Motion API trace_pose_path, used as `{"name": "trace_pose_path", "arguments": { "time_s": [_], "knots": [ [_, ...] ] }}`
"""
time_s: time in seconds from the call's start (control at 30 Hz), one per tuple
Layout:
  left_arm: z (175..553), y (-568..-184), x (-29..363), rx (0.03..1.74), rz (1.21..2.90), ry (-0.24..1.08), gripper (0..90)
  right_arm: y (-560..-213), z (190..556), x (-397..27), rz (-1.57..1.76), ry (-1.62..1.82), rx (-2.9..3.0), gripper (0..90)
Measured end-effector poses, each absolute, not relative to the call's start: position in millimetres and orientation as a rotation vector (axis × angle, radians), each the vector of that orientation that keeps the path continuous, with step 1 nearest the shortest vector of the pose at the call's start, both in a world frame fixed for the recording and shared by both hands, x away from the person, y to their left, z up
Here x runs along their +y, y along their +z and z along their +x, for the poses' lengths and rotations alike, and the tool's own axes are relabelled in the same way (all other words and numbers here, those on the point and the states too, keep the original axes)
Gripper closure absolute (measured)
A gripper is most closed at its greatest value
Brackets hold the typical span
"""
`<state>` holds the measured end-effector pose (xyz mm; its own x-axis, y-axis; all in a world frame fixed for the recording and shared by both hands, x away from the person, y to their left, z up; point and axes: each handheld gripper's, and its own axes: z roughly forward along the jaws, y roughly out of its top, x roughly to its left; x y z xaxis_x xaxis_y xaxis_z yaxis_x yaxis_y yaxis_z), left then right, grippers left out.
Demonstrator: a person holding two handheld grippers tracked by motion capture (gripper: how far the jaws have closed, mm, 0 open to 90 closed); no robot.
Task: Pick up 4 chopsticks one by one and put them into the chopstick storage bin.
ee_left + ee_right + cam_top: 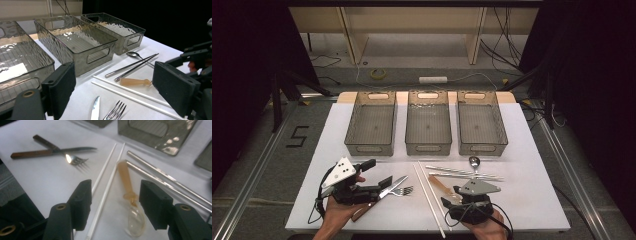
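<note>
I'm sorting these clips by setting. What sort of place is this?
Probably a lab or recording studio, not a kitchen: black curtains, loose cables on the floor, and cutlery before three bins.

Each of 2 black handheld grippers [377,181] carries a grey three-cornered plate, brass-ringed screw holes, padded rectangular jaws, trailing black cable.

The right gripper [115,205] straddles, seemingly without touching, an amber-handled clear spoon [130,195] beside two white sticks [106,176].
</note>
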<state>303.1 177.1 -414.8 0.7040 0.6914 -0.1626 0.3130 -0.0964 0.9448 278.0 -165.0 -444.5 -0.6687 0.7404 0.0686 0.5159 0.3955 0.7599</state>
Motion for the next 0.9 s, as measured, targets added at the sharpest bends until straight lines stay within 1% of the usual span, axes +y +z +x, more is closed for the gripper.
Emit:
{"name": "trace_pose_path", "arguments": {
  "time_s": [0.13,0.17,0.43,0.47,0.53,0.9],
  "knots": [
    [303,-415,177,0.814,1.691,0.386,18.4,-451,277,-158,1.095,1.095,2.421,49.3],
    [303,-415,177,0.815,1.694,0.387,18.4,-453,277,-154,1.095,1.077,2.431,52.5],
    [303,-415,177,0.811,1.699,0.391,18.4,-468,279,-150,1.131,1.029,2.475,59.4],
    [303,-415,177,0.814,1.695,0.389,18.3,-470,278,-147,1.117,1.008,2.481,61.6],
    [303,-415,177,0.814,1.696,0.391,18.3,-472,278,-145,1.120,0.997,2.482,62.4],
    [303,-415,177,0.809,1.701,0.394,18.3,-484,276,-138,1.110,0.924,2.515,72.1]
  ]
}}
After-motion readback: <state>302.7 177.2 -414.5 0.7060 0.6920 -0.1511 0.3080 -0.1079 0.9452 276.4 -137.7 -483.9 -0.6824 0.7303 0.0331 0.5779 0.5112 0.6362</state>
